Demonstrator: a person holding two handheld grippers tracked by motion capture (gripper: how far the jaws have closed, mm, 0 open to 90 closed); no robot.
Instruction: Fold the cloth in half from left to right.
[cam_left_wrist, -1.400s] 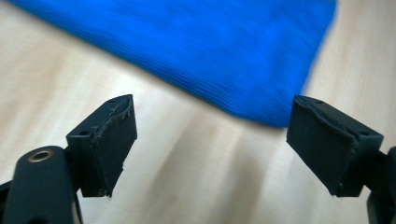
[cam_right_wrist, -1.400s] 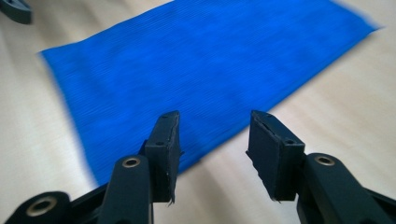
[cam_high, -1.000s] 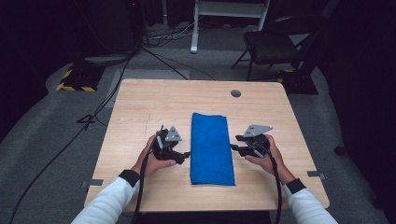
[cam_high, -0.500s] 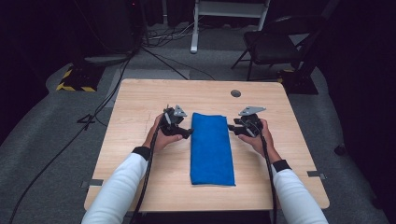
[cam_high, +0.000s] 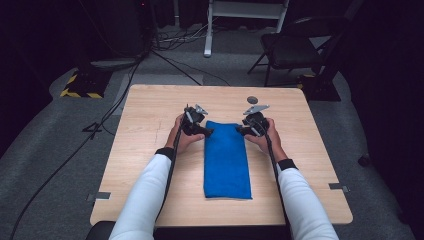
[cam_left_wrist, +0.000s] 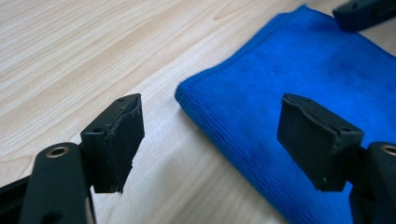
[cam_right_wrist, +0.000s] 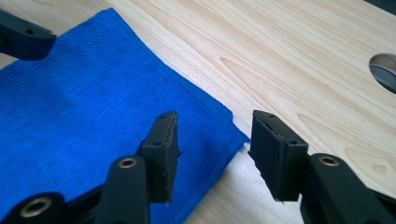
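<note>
A folded blue towel (cam_high: 226, 157) lies lengthwise in the middle of the wooden table (cam_high: 150, 107). My left gripper (cam_high: 206, 131) is open at the towel's far left corner; in the left gripper view that corner (cam_left_wrist: 187, 91) lies between the two jaws, with the left gripper (cam_left_wrist: 210, 140) just above it. My right gripper (cam_high: 241, 131) is open at the far right corner; in the right gripper view the towel's corner (cam_right_wrist: 236, 126) sits in the gap of the right gripper (cam_right_wrist: 215, 154). The other gripper's black tip (cam_right_wrist: 21, 35) shows across the towel (cam_right_wrist: 79, 102).
A round grommet hole (cam_high: 252, 100) sits in the table near its far edge, also visible as the hole (cam_right_wrist: 385, 70) in the right gripper view. A black chair (cam_high: 295, 50) and cables lie on the floor beyond the table.
Both grippers moved away from me along the towel's sides, from its middle up to its two far corners. The towel has not shifted.
</note>
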